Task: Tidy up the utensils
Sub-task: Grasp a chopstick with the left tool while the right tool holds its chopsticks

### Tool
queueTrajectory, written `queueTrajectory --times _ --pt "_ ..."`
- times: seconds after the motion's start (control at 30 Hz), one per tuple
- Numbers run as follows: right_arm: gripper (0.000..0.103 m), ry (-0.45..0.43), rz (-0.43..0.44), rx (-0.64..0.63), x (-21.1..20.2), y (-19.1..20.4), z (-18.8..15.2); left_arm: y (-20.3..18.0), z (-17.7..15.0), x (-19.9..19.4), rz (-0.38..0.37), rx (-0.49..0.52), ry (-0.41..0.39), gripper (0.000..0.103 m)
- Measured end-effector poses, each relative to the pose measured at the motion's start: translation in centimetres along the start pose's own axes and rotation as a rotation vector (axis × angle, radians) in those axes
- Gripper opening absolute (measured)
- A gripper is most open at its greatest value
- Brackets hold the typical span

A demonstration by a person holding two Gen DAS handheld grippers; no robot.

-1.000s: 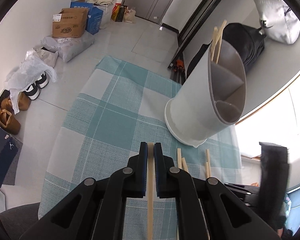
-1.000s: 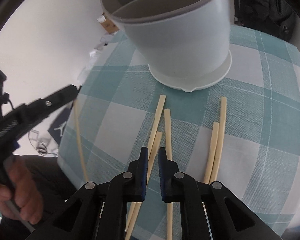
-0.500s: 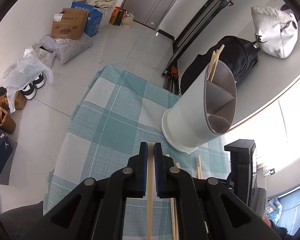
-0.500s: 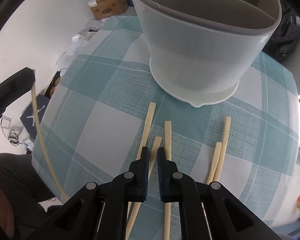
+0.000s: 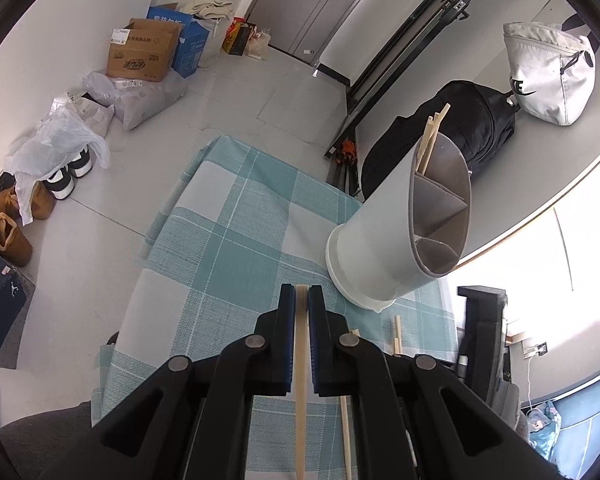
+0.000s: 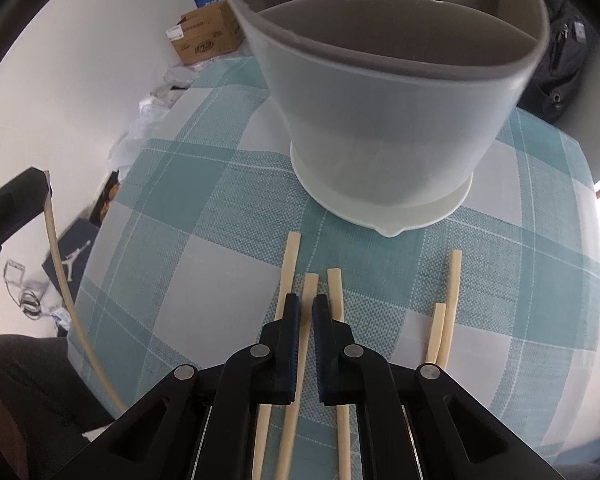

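My left gripper [image 5: 301,294] is shut on a pale chopstick [image 5: 301,380] and holds it above the checked tablecloth [image 5: 236,256]; it shows at the left of the right wrist view [image 6: 66,304]. The white divided utensil holder [image 5: 396,240] stands to the right with chopsticks [image 5: 430,140] in its far compartment. My right gripper [image 6: 306,304] hovers with its jaws nearly closed over several chopsticks lying on the cloth, a middle one [image 6: 300,360] running under the gap. The holder [image 6: 384,120] stands just beyond. Two more chopsticks [image 6: 446,312] lie to the right.
Cardboard boxes [image 5: 144,52], plastic bags [image 5: 60,136] and shoes [image 5: 66,176] sit on the floor to the left. A black backpack [image 5: 472,128] and a white bag [image 5: 548,68] lie beyond the table. The cloth's edges drop off left and near.
My left gripper has risen and pulled back with its chopstick, so the holder looks smaller. My right gripper has shifted forward toward the holder over the lying chopsticks.
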State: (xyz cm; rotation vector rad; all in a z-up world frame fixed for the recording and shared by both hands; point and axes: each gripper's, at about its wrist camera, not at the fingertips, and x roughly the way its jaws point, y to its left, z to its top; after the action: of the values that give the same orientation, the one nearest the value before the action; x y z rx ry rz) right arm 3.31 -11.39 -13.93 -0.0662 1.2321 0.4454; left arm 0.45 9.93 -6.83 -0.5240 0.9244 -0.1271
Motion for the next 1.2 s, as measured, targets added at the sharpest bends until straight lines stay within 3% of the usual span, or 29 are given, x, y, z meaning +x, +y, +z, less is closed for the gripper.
queueTrajectory --times 0.13,0.37,0.5,0.73,0.83,0.93,1.0,1.2 --pt "0.005 -0.096 0.065 0.035 -2.1 -1.2 -0.8 -0.2 -0.5 0.0 0.005 0.015 0.002 0.002" --pt "0.005 -0.359 0.194 0.030 -8.4 -3.1 -3.5 -1.9 -1.1 -1.0 -0.004 0.091 -0.056 0.002" --pt "0.005 -0.477 0.206 -0.008 -11.0 -3.8 -5.1 -3.4 -1.6 -1.8 -0.005 0.162 -0.102 0.002" --pt "0.000 -0.598 0.228 -0.020 -13.0 -3.2 -5.8 -5.8 -1.5 -2.5 0.009 0.227 -0.116 0.002" --pt "0.000 -0.594 0.234 -0.031 -12.9 -3.2 -5.5 -6.5 -1.3 -2.9 0.011 0.253 -0.132 0.002" --pt "0.000 -0.524 0.252 -0.016 -11.6 -3.7 -5.1 -6.9 -1.3 -2.8 0.025 0.266 -0.130 0.002" --pt "0.003 -0.478 0.212 -0.002 -10.6 -3.9 -4.8 -6.6 -1.2 -2.7 0.029 0.262 -0.128 0.002" --pt "0.006 -0.246 0.208 0.087 -5.2 -6.3 -2.7 -5.8 -1.2 -2.0 0.012 0.234 -0.107 0.002"
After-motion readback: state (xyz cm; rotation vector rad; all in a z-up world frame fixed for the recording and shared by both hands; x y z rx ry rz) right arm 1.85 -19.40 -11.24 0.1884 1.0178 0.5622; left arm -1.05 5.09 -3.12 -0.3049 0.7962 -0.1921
